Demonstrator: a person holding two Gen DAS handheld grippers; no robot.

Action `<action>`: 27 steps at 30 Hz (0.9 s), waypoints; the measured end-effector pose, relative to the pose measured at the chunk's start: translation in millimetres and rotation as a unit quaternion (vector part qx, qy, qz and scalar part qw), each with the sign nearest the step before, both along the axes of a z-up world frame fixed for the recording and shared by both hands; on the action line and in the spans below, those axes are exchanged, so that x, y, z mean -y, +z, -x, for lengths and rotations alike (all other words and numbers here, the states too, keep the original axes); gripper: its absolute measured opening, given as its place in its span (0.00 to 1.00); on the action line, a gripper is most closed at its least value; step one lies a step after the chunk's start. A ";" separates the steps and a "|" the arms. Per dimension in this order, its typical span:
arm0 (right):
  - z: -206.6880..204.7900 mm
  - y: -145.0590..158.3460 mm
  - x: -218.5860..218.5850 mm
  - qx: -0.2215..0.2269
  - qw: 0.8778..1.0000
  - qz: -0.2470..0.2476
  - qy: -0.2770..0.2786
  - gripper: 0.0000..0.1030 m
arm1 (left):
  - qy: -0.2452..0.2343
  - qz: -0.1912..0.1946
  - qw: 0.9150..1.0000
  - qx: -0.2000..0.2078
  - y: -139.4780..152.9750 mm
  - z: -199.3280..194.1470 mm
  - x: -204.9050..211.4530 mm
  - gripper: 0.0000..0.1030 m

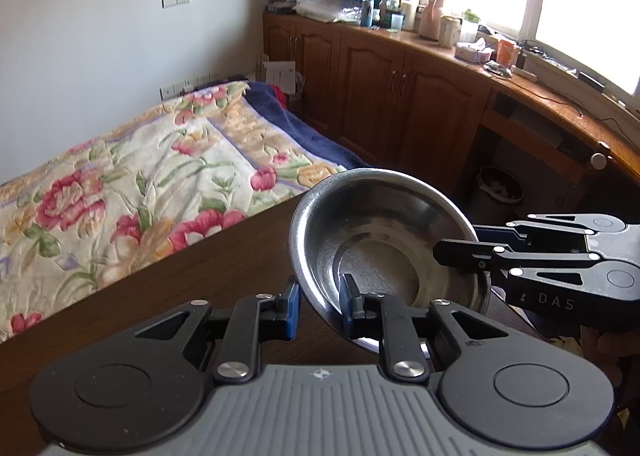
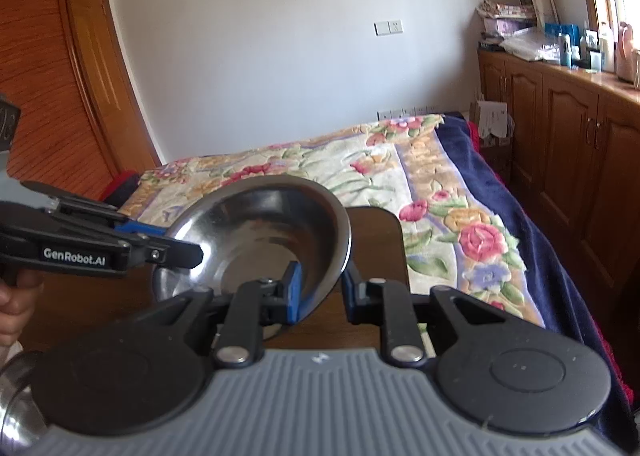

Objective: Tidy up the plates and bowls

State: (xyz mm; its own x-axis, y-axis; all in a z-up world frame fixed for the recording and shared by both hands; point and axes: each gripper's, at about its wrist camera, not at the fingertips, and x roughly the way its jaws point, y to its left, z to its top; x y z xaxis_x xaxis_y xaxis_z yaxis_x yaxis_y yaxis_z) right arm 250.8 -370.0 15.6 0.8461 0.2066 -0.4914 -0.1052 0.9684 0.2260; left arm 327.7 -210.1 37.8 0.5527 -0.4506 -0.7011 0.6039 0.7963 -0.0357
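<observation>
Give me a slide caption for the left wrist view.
Both grippers, left gripper and right gripper, straddle the rim of a tilted steel bowl above a dark table.

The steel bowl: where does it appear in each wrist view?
Left wrist: steel bowl lower centre-right, tilted, left gripper astride its near rim, right gripper on its right rim.
Right wrist: lower centre-left, bowl.
Shared landmark: floral bedspread behind it.
</observation>
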 end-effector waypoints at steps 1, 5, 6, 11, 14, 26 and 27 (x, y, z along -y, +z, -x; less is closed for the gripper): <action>2.9 3.3 -1.7 0.003 1.000 0.002 0.001 0.23 | 0.000 0.001 1.000 0.003 3.3 3.5 -1.5 0.21; 13.2 12.2 -6.0 0.014 1.000 0.005 0.001 0.23 | -0.002 0.006 1.000 0.013 14.2 17.1 -8.9 0.21; 15.4 14.3 -7.6 0.016 1.000 0.006 0.001 0.23 | -0.002 0.007 1.000 0.017 16.9 20.6 -10.5 0.21; 28.8 25.3 -14.9 0.028 1.000 0.012 0.003 0.23 | -0.005 0.011 0.999 0.034 30.6 41.2 -19.7 0.21; 36.0 32.5 -19.2 0.035 0.999 0.016 0.005 0.23 | -0.005 0.017 0.999 0.041 37.1 54.0 -26.5 0.21; 67.0 38.9 -36.4 0.047 0.999 0.016 0.012 0.20 | -0.006 0.035 0.998 0.058 46.3 108.5 -59.8 0.22; 69.4 37.9 -38.8 0.047 0.999 0.016 0.013 0.20 | -0.005 0.036 0.998 0.058 45.7 112.3 -62.4 0.22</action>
State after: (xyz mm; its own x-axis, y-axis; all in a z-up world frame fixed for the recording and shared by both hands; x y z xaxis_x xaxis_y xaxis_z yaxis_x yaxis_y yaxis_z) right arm 181.5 -331.2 53.5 0.8834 0.2146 -0.4166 -0.1496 0.9716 0.1833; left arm 215.4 -147.7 83.5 0.6238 -0.5031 -0.5981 0.6152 0.7881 -0.0212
